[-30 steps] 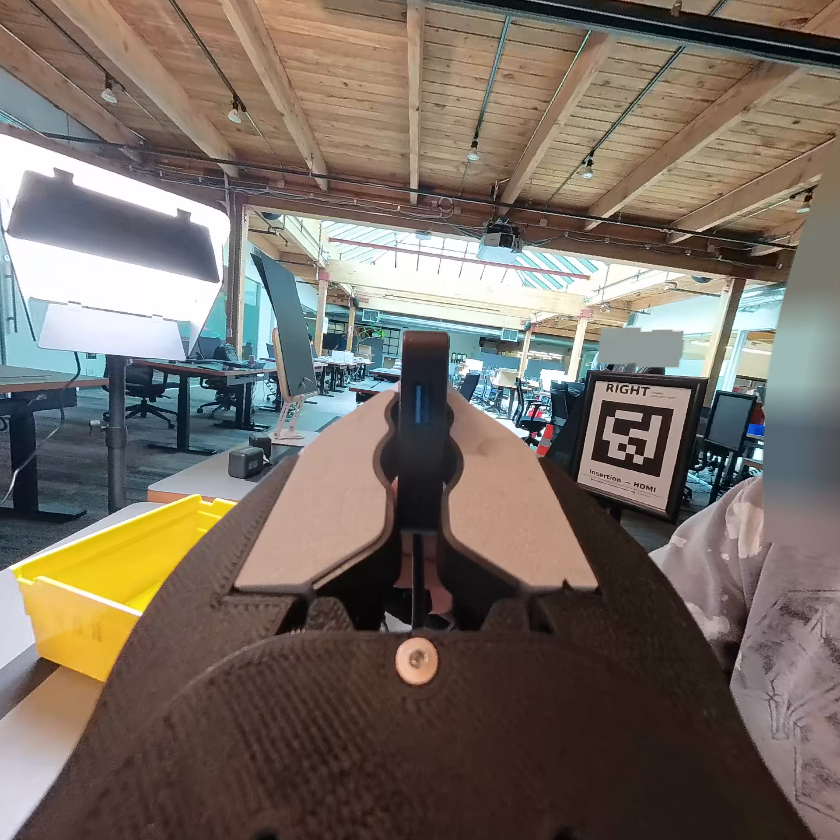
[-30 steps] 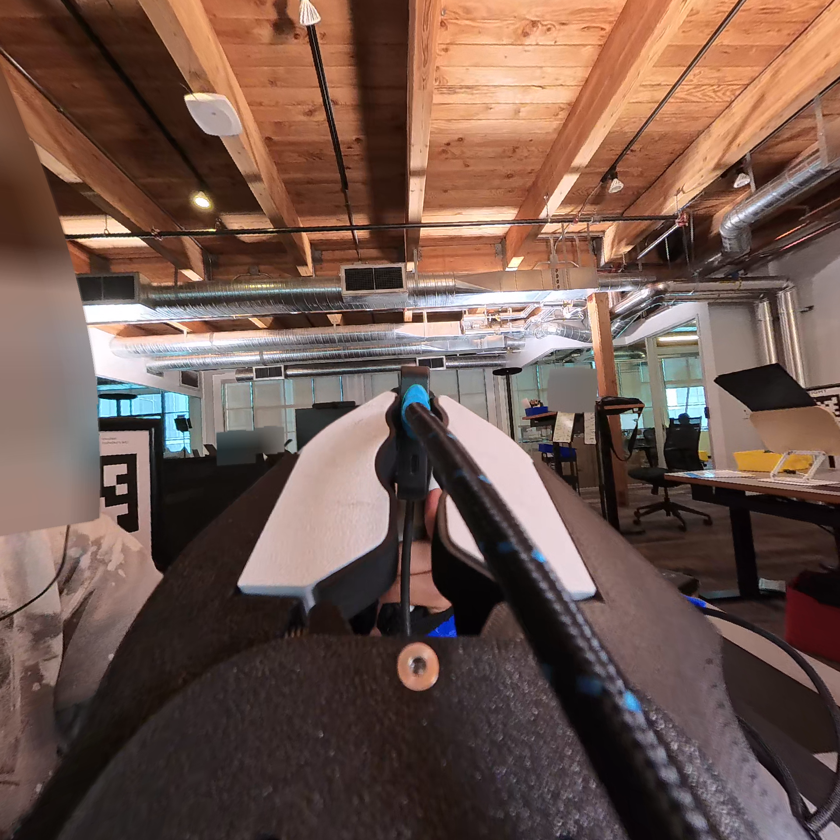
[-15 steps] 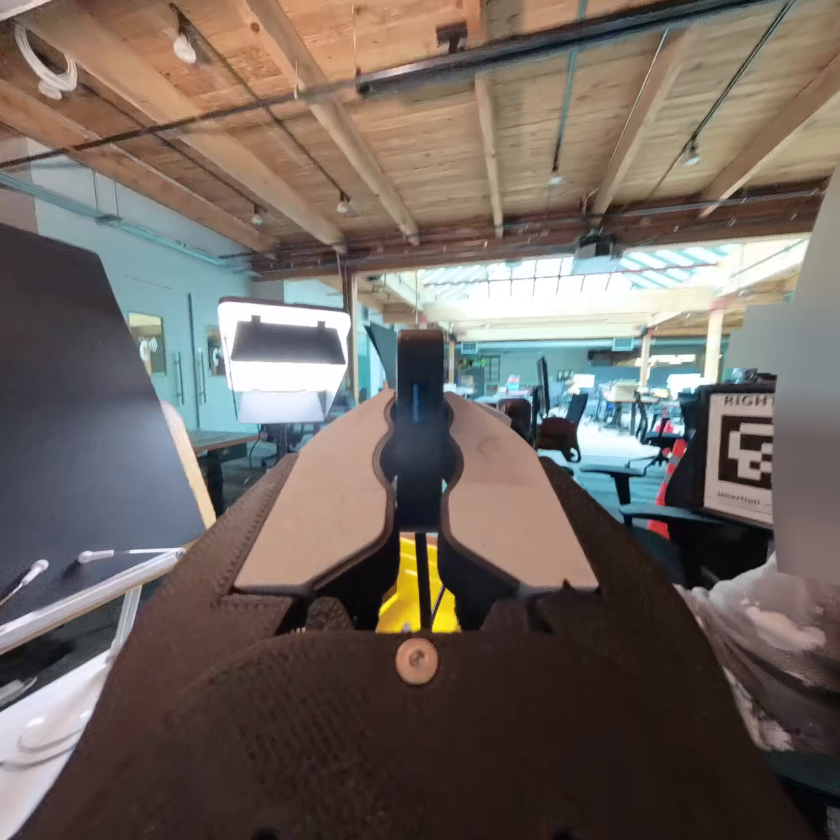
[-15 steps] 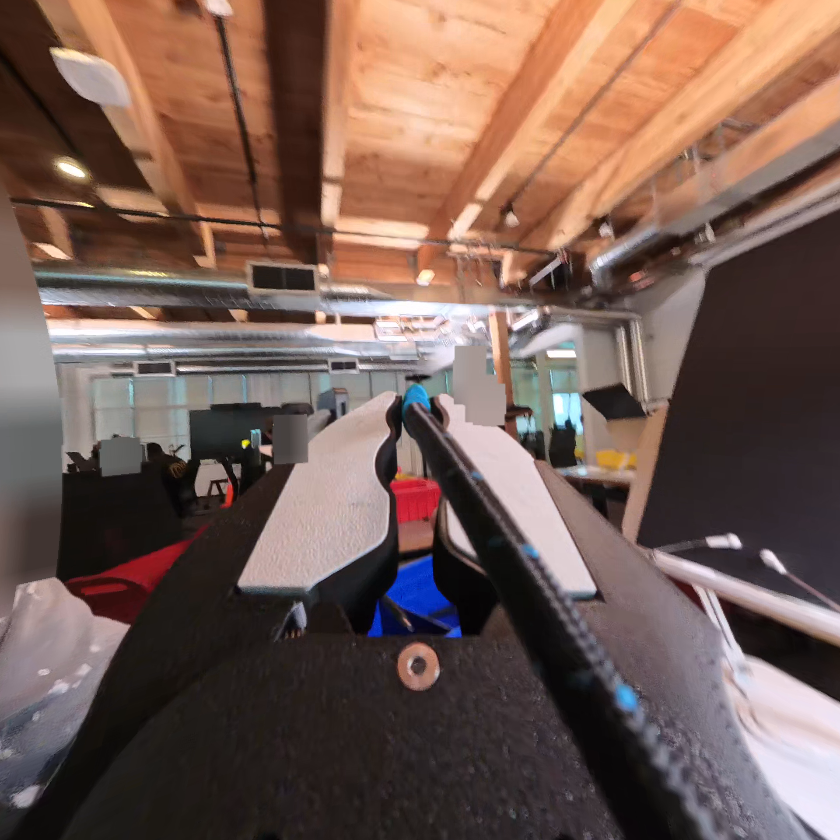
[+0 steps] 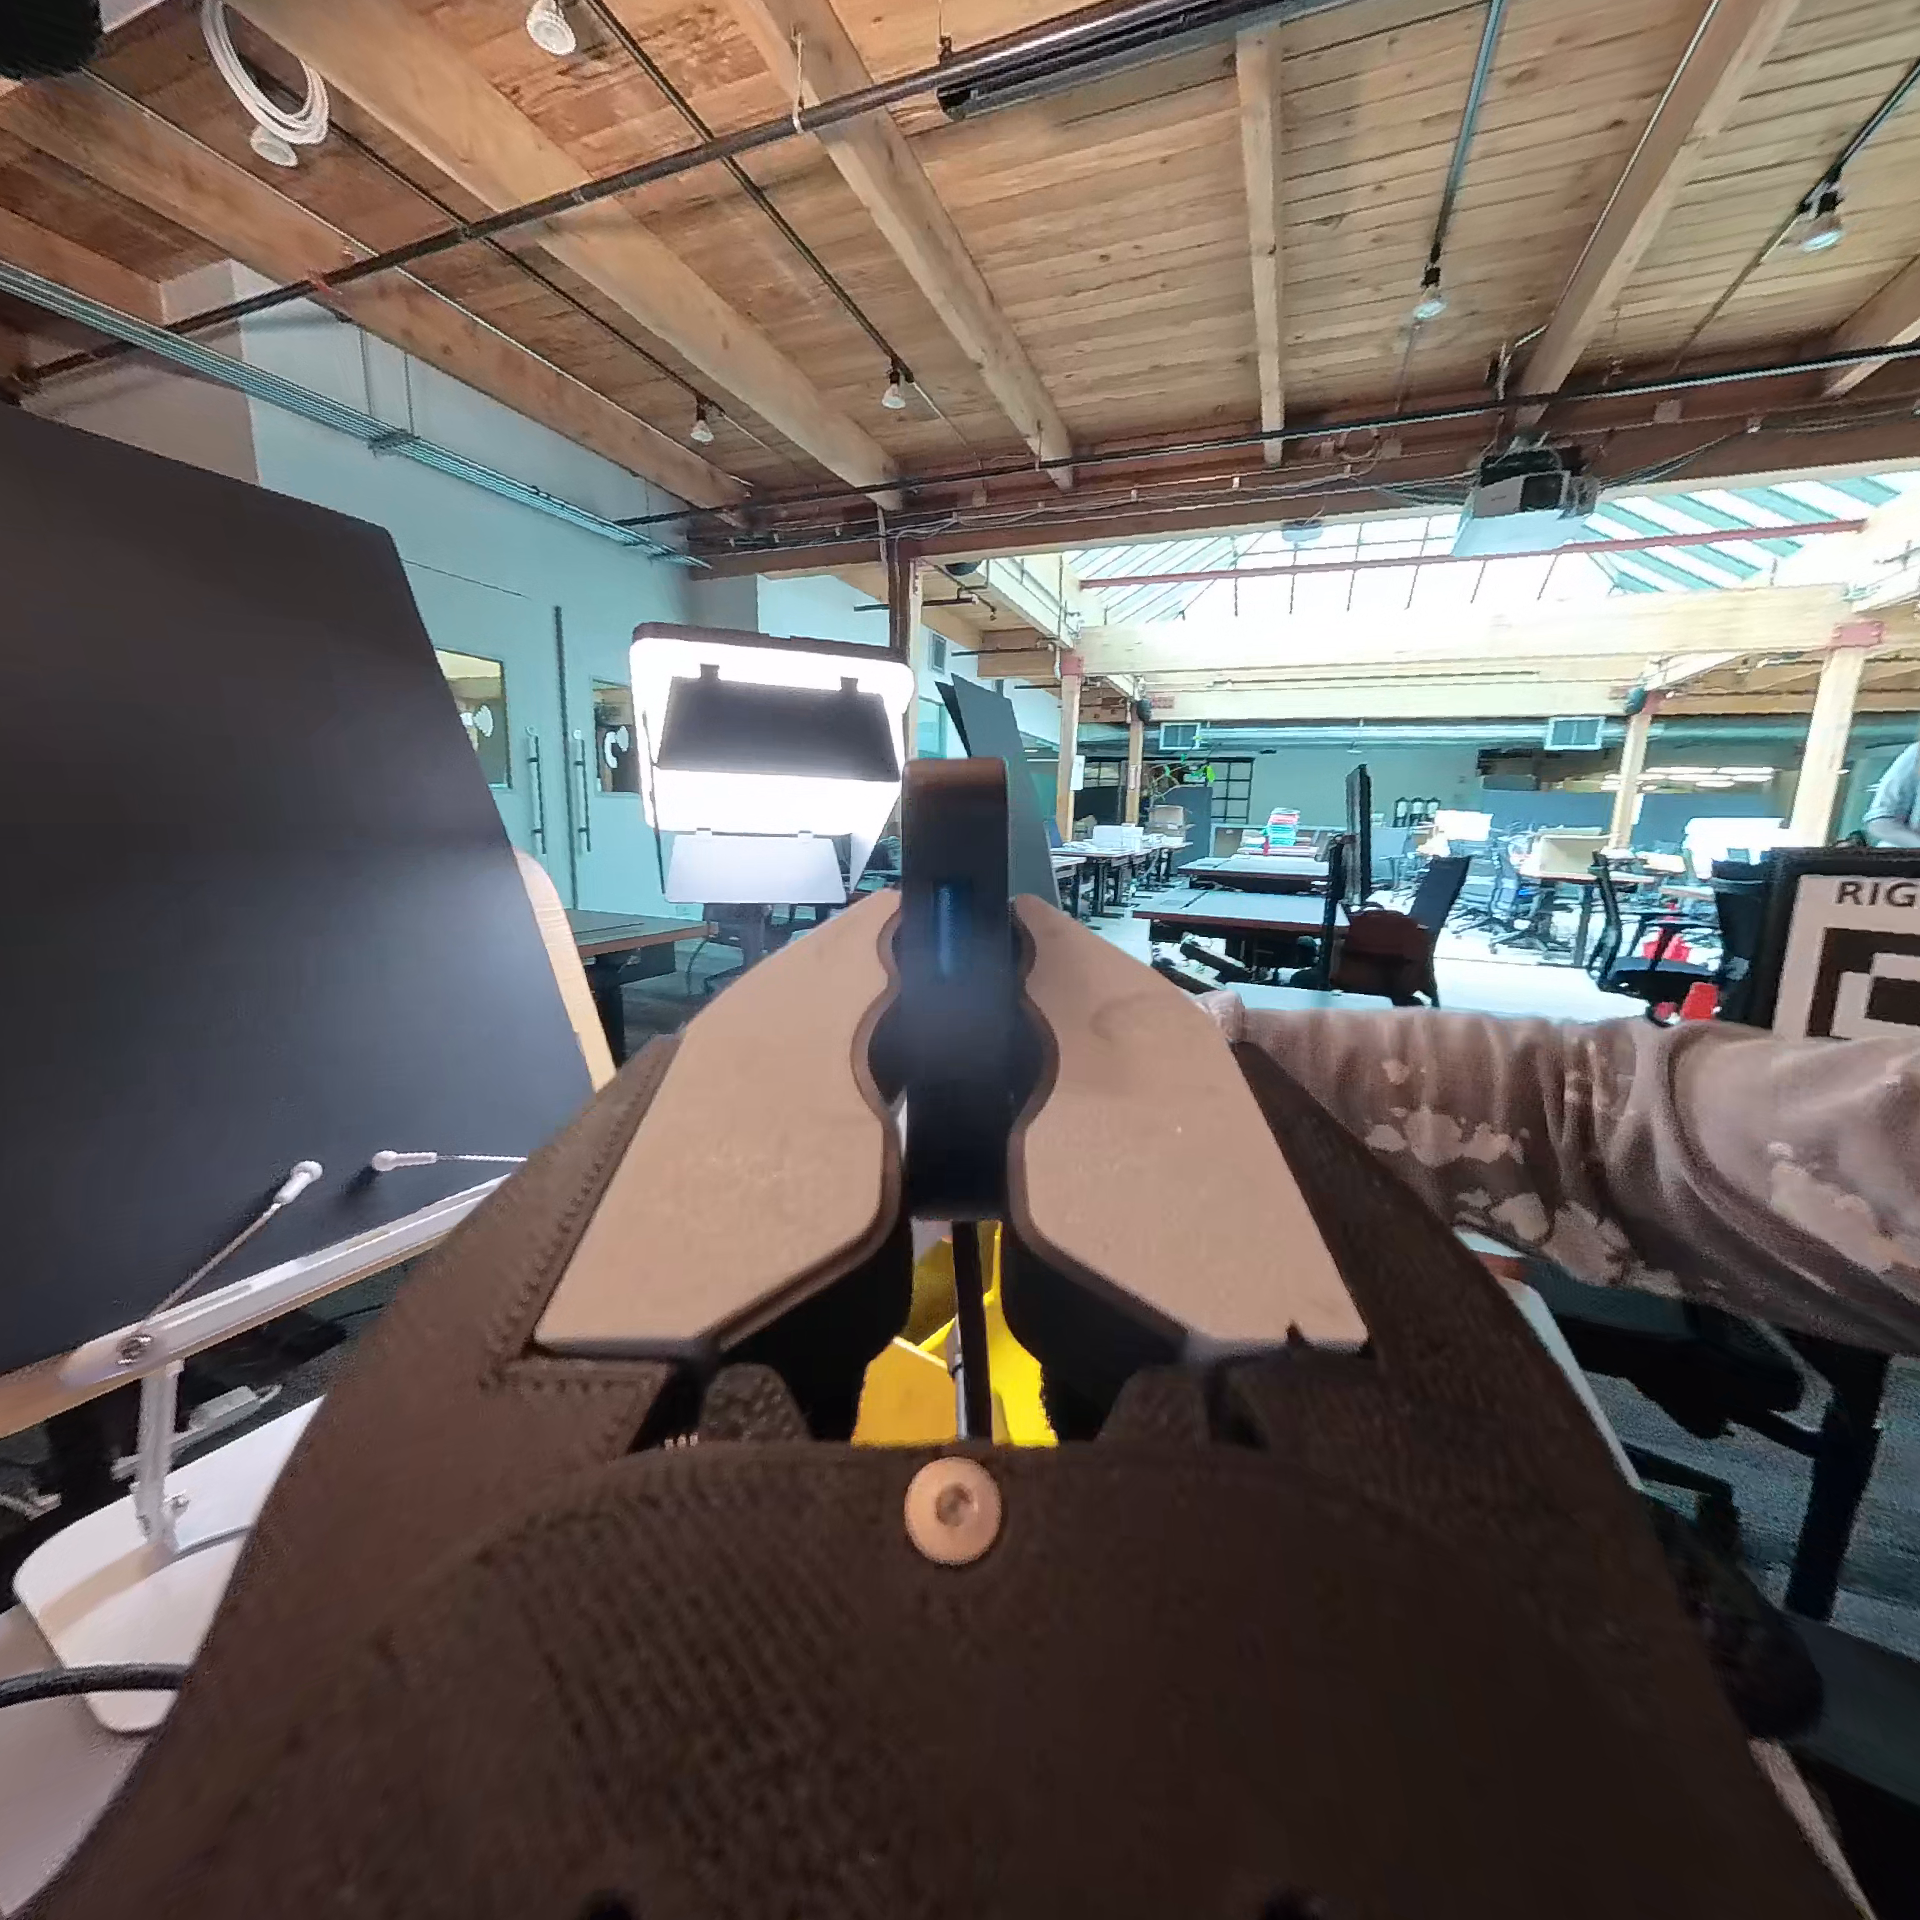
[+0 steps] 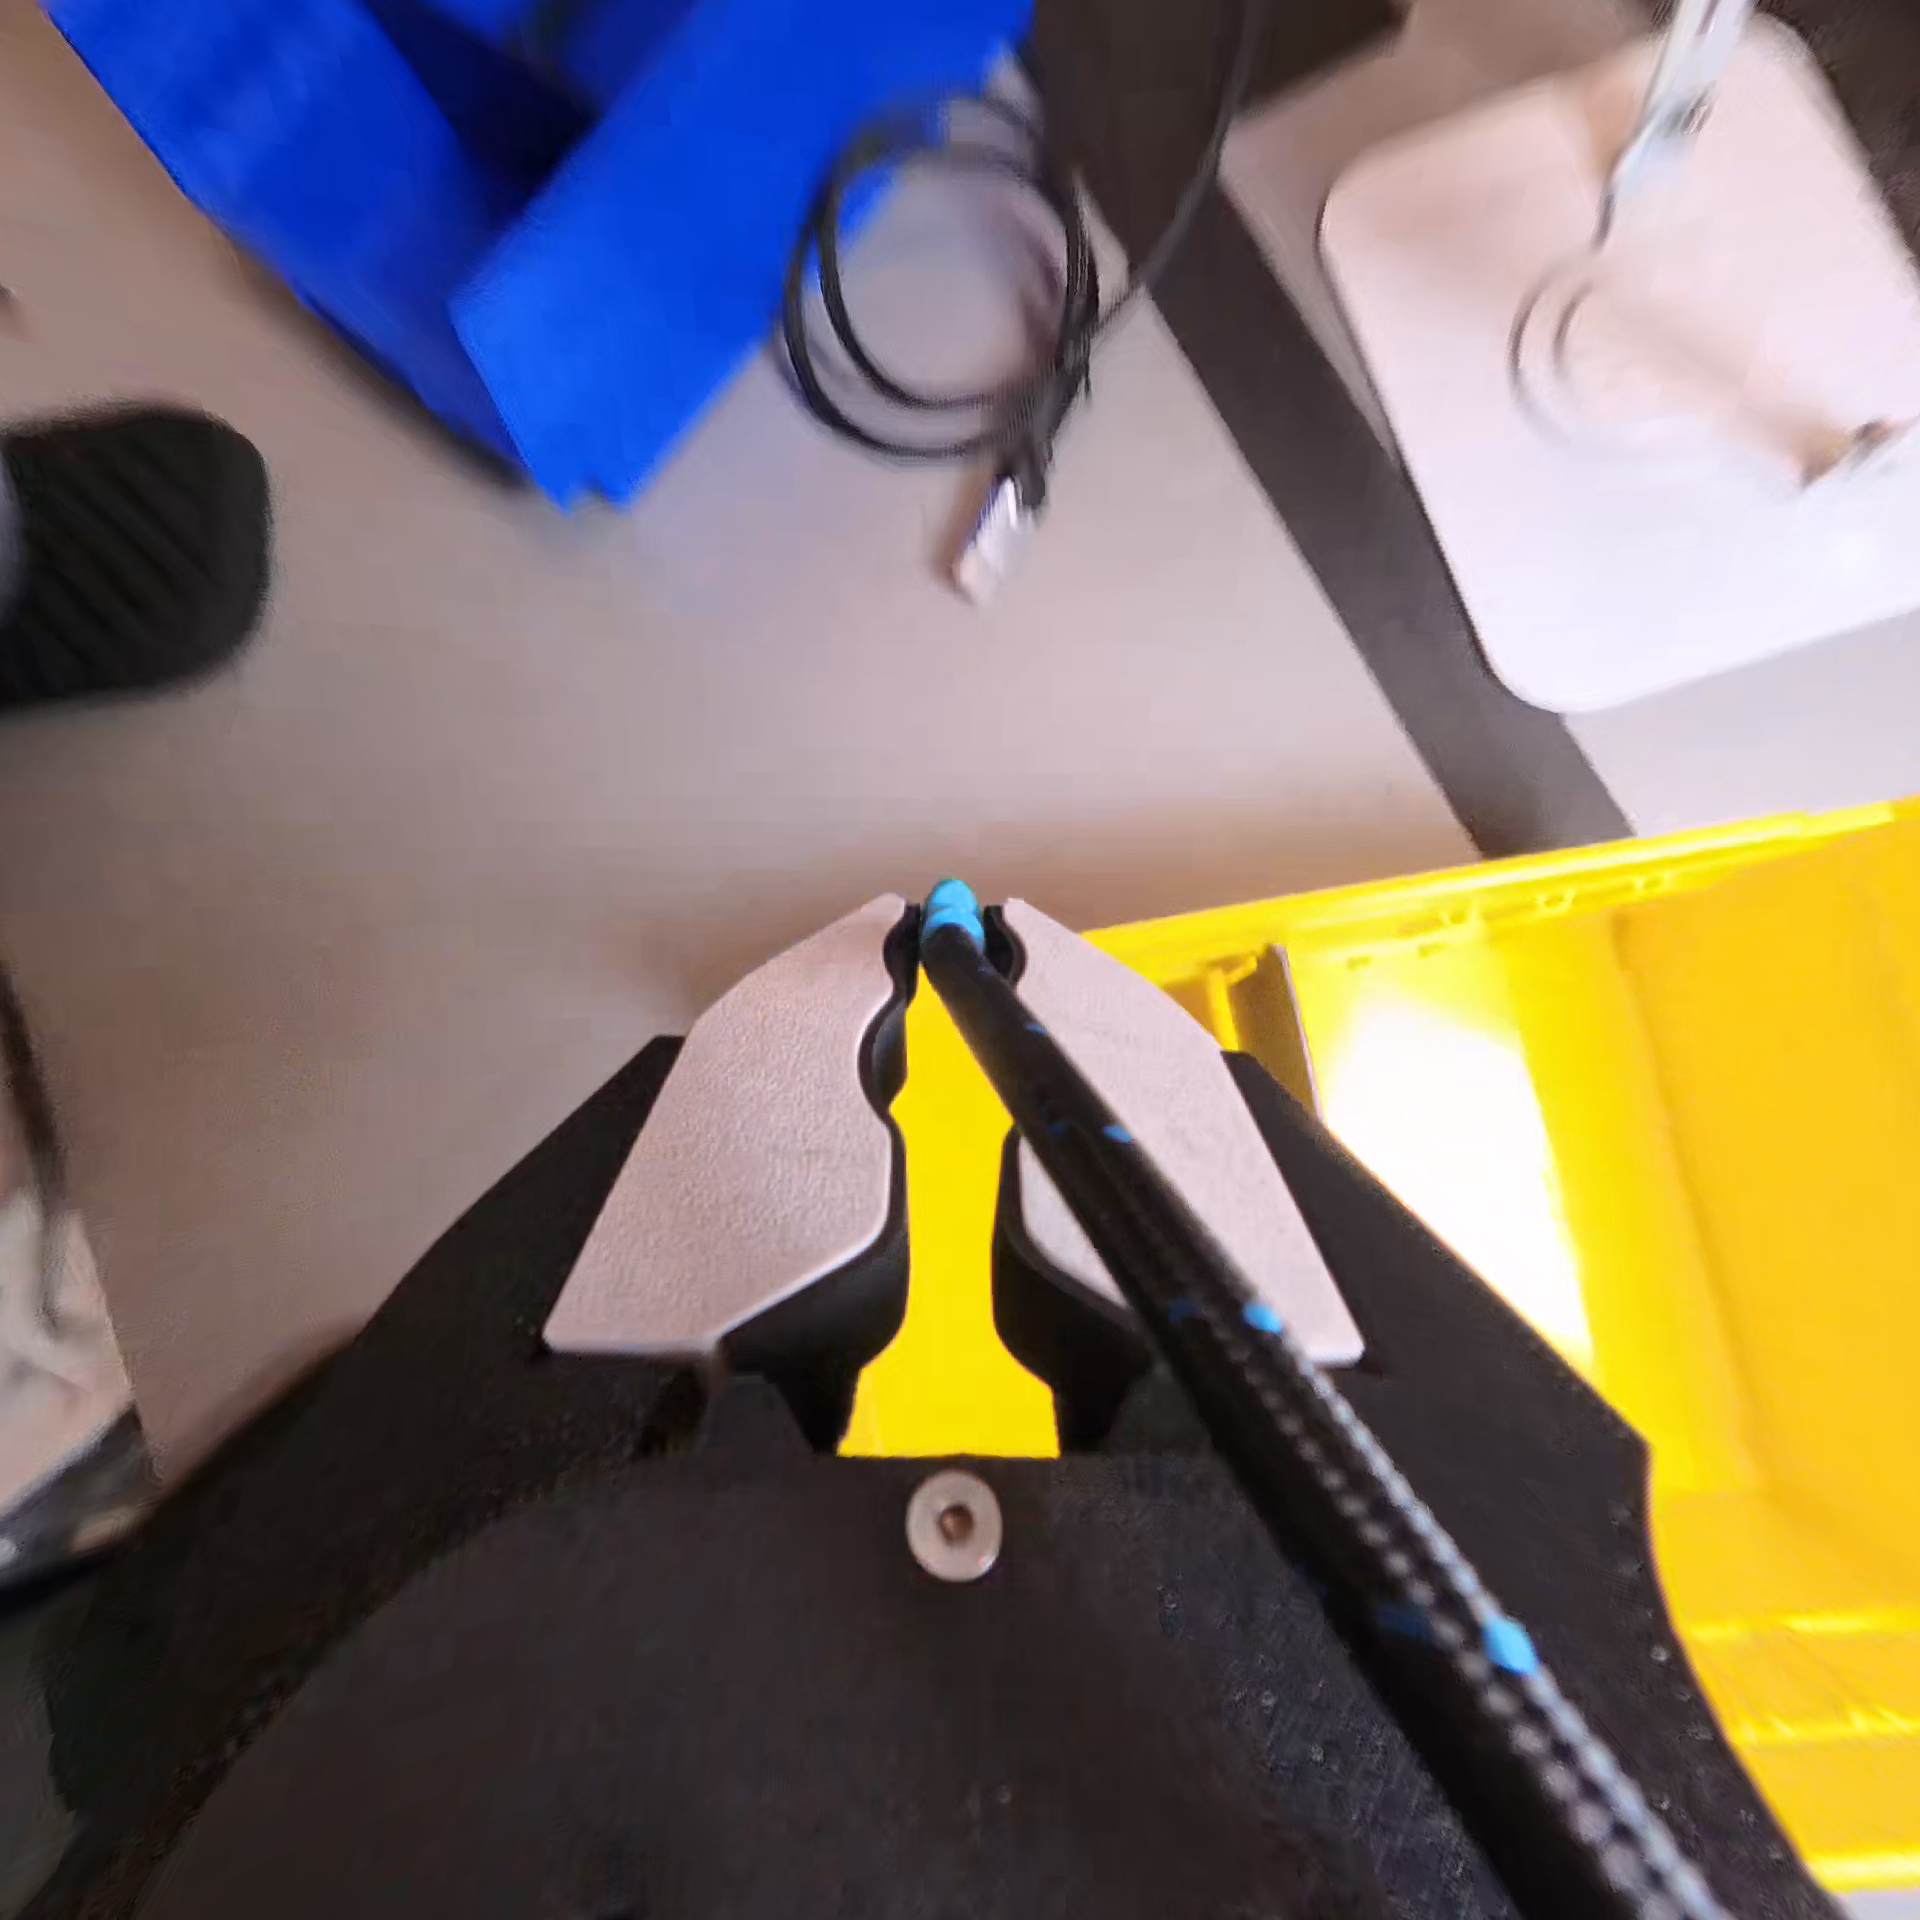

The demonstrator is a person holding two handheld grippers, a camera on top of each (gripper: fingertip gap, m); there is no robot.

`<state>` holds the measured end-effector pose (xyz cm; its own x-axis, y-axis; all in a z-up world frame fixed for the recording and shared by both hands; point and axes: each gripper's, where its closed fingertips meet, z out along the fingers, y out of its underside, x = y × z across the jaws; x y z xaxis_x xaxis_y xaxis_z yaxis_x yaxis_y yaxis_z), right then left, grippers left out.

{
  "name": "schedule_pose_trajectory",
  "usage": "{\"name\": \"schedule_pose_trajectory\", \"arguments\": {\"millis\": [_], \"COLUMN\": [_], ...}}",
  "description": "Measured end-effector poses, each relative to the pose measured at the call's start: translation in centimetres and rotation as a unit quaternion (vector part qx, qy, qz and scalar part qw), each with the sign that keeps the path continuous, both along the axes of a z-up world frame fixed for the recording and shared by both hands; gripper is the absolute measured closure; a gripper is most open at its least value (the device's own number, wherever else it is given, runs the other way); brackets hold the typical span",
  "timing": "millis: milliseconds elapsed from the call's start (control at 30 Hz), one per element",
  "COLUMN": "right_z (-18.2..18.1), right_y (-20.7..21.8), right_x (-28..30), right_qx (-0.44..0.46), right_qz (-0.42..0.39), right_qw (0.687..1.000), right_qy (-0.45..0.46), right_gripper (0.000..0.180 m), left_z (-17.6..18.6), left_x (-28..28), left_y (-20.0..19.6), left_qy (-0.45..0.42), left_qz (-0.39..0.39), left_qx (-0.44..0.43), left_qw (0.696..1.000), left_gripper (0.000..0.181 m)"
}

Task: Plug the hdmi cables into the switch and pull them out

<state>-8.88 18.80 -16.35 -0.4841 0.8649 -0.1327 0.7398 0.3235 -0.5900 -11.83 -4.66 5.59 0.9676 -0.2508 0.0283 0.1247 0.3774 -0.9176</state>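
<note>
My left gripper (image 5: 954, 914) is shut on a slim black body with a blue stripe (image 5: 954, 1039), seen edge on and apparently the switch. It points level into the room, and a thin black lead hangs below the body. My right gripper (image 6: 951, 920) is shut on the black braided HDMI cable (image 6: 1195, 1278) at its blue collar (image 6: 951, 896). The plug end is hidden past the fingertips. It points down at the beige table (image 6: 520, 779), beside the near corner of a yellow bin (image 6: 1662, 1143).
In the right wrist view, a coiled black cable with a silver plug (image 6: 987, 520) lies by a blue bin (image 6: 499, 229). A white stand base (image 6: 1662, 416) sits past a dark gap. In the left wrist view there are a black board (image 5: 208, 883) and a person's sleeve (image 5: 1610, 1143).
My right gripper has swung from pointing out at the room and ceiling to pointing down at the table beside the yellow bin. The left view shifted a little, and the sleeve now reaches across its right side.
</note>
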Motion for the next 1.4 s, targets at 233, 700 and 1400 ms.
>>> {"name": "schedule_pose_trajectory", "arguments": {"millis": [233,700,1400], "right_z": [-6.8,-4.1,11.6], "right_y": [1.7,0.1,-16.3], "right_x": [3.8,8.7,8.8], "right_qx": [0.033,0.065,0.024], "right_qz": [0.005,-0.072,0.166], "right_qw": [0.992,0.995,0.937], "right_qy": [-0.124,-0.019,0.307], "right_gripper": [0.168,0.143,0.166], "left_z": [0.7,-1.4,-11.4], "left_x": [-0.6,1.1,12.6], "left_y": [-1.4,1.6,8.1], "left_qy": [0.009,0.046,0.234], "left_qz": [0.009,-0.007,-0.164], "left_qx": [0.011,-0.045,-0.205], "left_qw": [1.000,0.998,0.936], "left_gripper": [0.166,0.166,0.165]}}
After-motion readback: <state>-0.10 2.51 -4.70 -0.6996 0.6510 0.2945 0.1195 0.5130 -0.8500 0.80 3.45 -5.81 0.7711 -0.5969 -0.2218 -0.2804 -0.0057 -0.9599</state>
